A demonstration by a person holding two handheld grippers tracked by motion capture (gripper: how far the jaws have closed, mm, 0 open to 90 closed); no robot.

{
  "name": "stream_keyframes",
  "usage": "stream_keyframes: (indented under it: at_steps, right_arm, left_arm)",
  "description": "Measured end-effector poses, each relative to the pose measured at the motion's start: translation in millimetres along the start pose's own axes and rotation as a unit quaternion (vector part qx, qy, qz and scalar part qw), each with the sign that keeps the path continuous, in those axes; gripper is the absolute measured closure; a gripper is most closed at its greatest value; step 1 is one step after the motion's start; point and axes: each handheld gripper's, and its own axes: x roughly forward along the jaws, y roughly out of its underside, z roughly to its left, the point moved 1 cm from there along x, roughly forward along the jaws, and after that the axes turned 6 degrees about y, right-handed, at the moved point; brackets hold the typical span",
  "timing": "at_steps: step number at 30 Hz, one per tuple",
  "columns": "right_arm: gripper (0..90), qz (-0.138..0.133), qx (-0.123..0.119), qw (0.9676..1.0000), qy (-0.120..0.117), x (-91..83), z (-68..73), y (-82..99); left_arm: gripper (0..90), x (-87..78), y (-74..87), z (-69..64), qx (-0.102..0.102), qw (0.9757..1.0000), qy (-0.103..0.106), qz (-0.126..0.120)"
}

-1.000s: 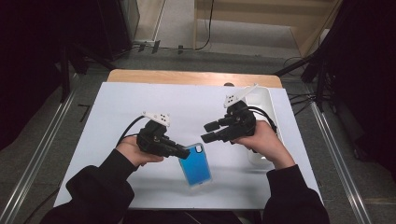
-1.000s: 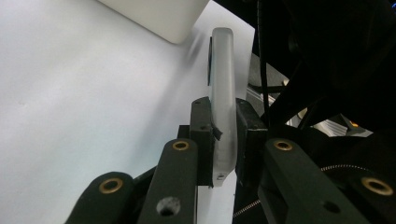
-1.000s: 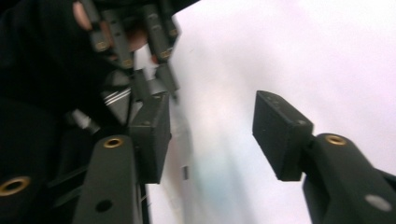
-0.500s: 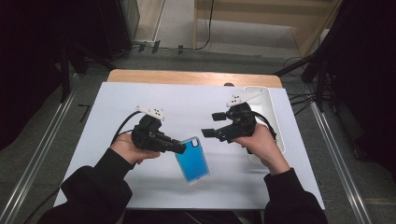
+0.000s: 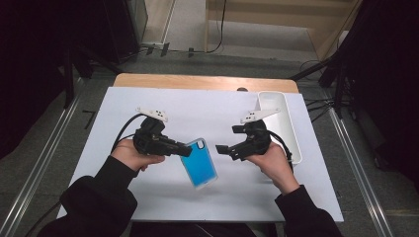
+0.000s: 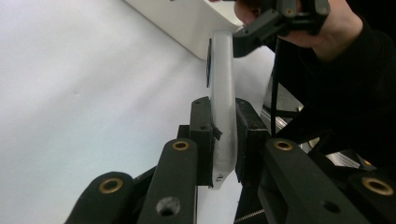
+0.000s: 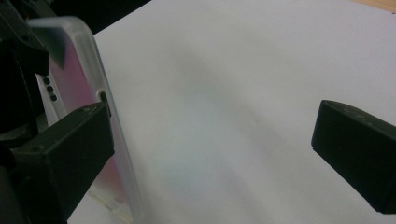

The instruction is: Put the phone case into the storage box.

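A blue phone case (image 5: 200,162) with a clear rim hangs tilted just above the white table sheet (image 5: 207,111). My left gripper (image 5: 186,150) is shut on its upper left edge. In the left gripper view the case (image 6: 223,93) stands edge-on, pinched between the two pads (image 6: 201,135). My right gripper (image 5: 228,139) sits just right of the case, and its jaws have just been opening. They now stand wide apart with nothing between them. In the right gripper view (image 7: 210,154) the case (image 7: 88,84) lies beside the left jaw, outside the gap.
A long white tray (image 5: 281,118) lies along the sheet's right side, behind the right hand, and also appears in the left gripper view (image 6: 187,18). A strip of wooden tabletop (image 5: 197,81) shows beyond the sheet. Cables trail from both grippers.
The right gripper's jaws have spread wide and the hand has sunk a little, drawing away from the case. The left gripper still grips the case, which has shifted slightly and tilted.
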Motion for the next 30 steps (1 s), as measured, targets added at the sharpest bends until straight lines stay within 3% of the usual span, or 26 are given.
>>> stream_keyframes:
  at_steps: [11, 15, 23, 30]
  right_arm:
    - [0.0, -0.009, -0.002, 0.9998, 0.019, 3.9, 10.4, 12.4]
    - [0.0, -0.013, 0.000, 0.9991, 0.040, 2.7, 12.9, 16.6]
    - [0.0, -0.014, 0.015, 0.9989, 0.042, 1.3, 16.6, 27.2]
    - [0.0, -0.015, 0.002, 0.9989, 0.044, 1.4, 23.8, 31.4]
  left_arm:
    - [79.2, -12.0, -2.1, 2.2, -0.014, 0.9993, -0.031, -0.014]
    - [79.2, -15.0, -2.7, 3.8, -0.024, 0.9987, -0.040, -0.017]
    - [79.2, -16.5, -6.2, 11.2, -0.060, 0.9967, -0.046, -0.028]
    - [79.2, -16.4, -10.4, 16.6, -0.074, 0.9952, -0.057, -0.033]
